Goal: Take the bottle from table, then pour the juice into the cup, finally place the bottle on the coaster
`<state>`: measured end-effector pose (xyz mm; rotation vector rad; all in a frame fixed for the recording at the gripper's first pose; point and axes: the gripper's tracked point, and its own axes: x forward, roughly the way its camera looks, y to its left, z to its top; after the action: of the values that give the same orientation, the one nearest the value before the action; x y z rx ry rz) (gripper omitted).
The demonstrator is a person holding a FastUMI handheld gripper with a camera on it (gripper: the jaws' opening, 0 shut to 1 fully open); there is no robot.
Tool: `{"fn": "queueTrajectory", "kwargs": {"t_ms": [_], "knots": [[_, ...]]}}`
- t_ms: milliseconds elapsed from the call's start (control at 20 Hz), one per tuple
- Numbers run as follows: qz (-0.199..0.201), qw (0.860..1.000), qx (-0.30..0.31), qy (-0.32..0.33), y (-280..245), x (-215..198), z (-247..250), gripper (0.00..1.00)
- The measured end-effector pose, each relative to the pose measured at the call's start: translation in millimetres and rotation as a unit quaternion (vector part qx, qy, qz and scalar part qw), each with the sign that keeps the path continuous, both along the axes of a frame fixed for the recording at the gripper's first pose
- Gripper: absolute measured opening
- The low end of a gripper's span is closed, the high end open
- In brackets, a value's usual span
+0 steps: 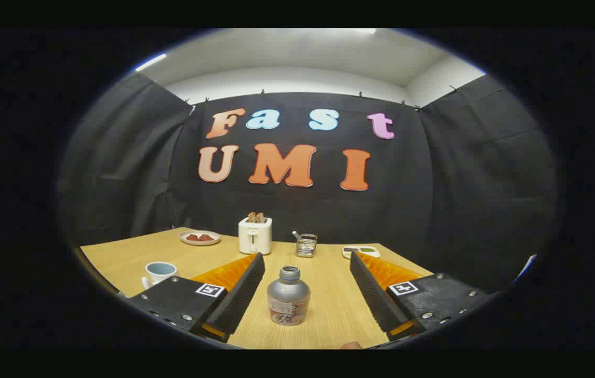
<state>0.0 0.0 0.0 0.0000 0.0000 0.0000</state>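
Gripper (pixel 307 262) spread wide, bottle (pixel 288 296) upright between its fingers, untouched.
Cup (pixel 160 272) left of the fingers; toaster (pixel 255 235) beyond on the table (pixel 329 310).

Gripper (pixel 307 265) wide open — level, pointing forward

Both fingers (pixel 240 294) splayed well apart — neither touches anything; gap between them broad.
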Motion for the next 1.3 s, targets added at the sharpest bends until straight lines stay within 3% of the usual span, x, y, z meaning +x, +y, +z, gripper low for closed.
{"fn": "queueTrajectory", "kwargs": {"t_ms": [200,400,500,1050,1300], "knots": [[0.032,0.999,0.028,0.011,-10,7,-20,0.97],[0.064,0.995,0.082,-0.002,-9,9,3,0.97],[0.072,0.995,0.070,-0.024,-5,5,13,0.97],[0.005,1.000,0.017,0.011,13,-17,-31,0.97],[-0.018,0.998,0.042,0.030,29,-10,-59,0.97]]}}
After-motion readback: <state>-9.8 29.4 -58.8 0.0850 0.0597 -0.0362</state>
